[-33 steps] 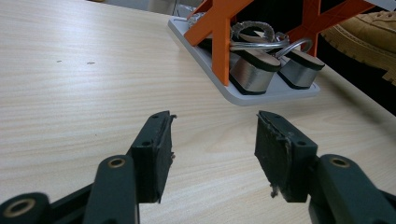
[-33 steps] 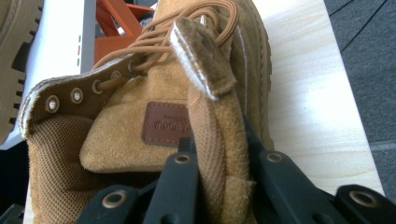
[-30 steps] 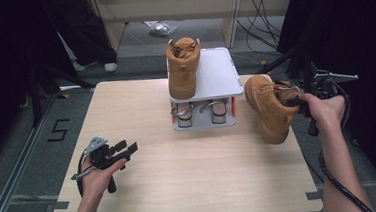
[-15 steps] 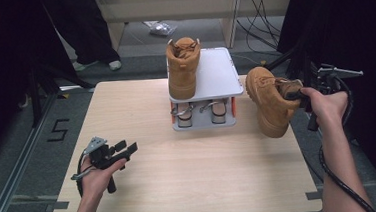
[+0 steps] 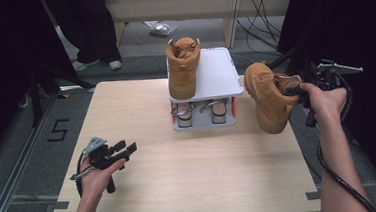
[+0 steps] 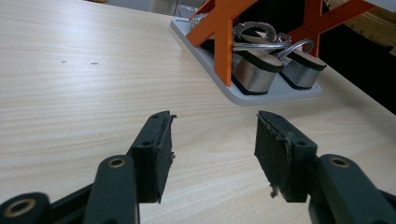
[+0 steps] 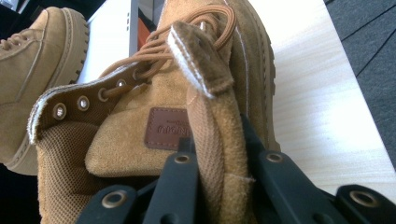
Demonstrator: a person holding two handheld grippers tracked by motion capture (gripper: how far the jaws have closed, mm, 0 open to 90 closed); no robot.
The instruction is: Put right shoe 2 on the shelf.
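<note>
A tan suede boot [image 5: 268, 96] hangs tilted in the air at the table's right edge, beside the rack. My right gripper [image 5: 300, 90] is shut on its collar [image 7: 219, 154], with the jaws pinching the heel strip and the laces above them. A second tan boot [image 5: 183, 66] stands upright on the white top shelf [image 5: 219, 76] of the small shoe rack. My left gripper [image 5: 121, 151] rests low at the front left of the table, open with nothing between its fingers [image 6: 154, 154]. It points toward the rack's lower tier [image 6: 261, 74].
Silver sandals [image 5: 201, 110] sit on the rack's lower tier between orange braces [image 6: 224, 32]. The wooden table [image 5: 181, 176] has bare room in front and at the left. A person's feet [image 5: 95, 65] stand on the floor behind the table. A cable [image 5: 341, 175] trails from the right gripper.
The right hand has lifted the boot and brought it slightly up and toward the rack's top shelf. The left gripper has stayed where it was.
</note>
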